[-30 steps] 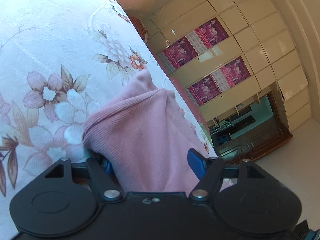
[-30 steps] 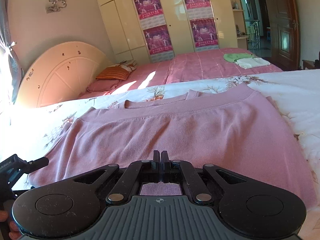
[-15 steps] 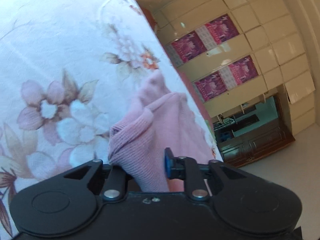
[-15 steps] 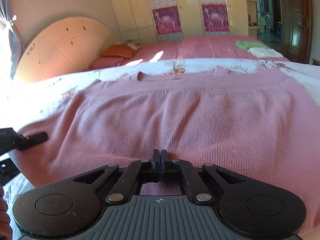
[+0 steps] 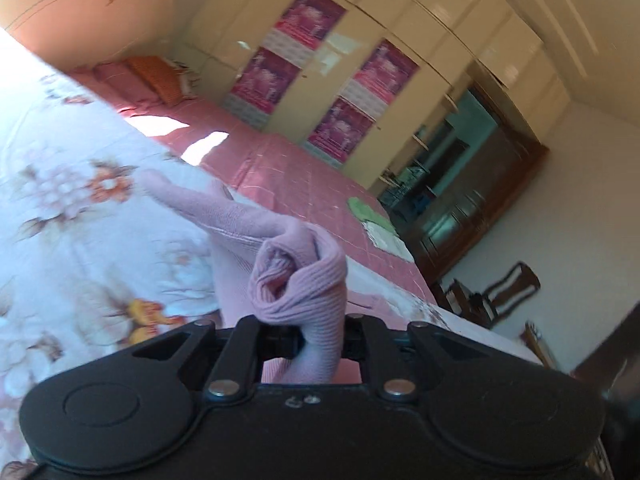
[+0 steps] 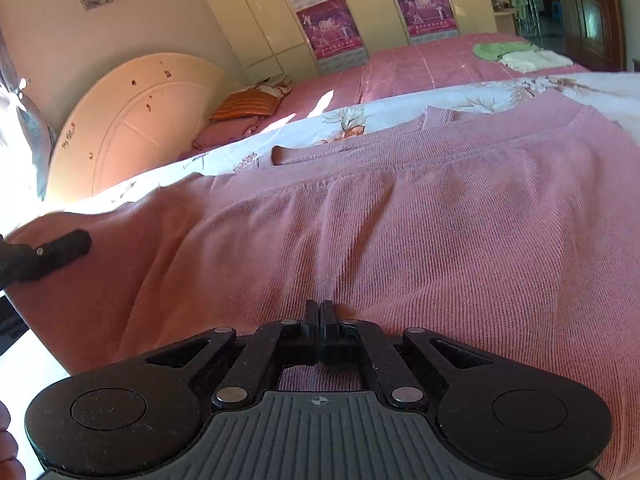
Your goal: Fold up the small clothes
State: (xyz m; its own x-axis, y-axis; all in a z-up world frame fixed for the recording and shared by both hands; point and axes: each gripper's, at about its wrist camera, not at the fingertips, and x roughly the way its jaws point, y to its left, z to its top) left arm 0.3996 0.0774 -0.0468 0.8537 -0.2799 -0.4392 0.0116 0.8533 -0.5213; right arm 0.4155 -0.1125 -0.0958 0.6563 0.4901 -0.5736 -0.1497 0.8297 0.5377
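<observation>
A pink knit sweater [image 6: 400, 232] lies spread on the floral bedsheet [image 6: 400, 100], its near half lifted off the sheet. My right gripper [image 6: 320, 312] is shut on the sweater's near hem. My left gripper [image 5: 316, 332] is shut on a bunched corner of the same sweater [image 5: 296, 276], held up above the sheet [image 5: 80, 220]. The left gripper also shows at the left edge of the right wrist view [image 6: 44, 254], holding the sweater's left side.
A second bed with a pink cover [image 6: 432, 64] stands beyond, with folded green and white clothes [image 6: 520, 56] on it. A round headboard [image 6: 132, 120], an orange pillow [image 6: 248, 104], wardrobes with posters [image 6: 332, 24], a door and chairs [image 5: 500, 292] are around.
My left gripper closed on the sweater's corner and lifted it, tilting up toward the room. My right gripper stayed shut on the hem and rose with the cloth.
</observation>
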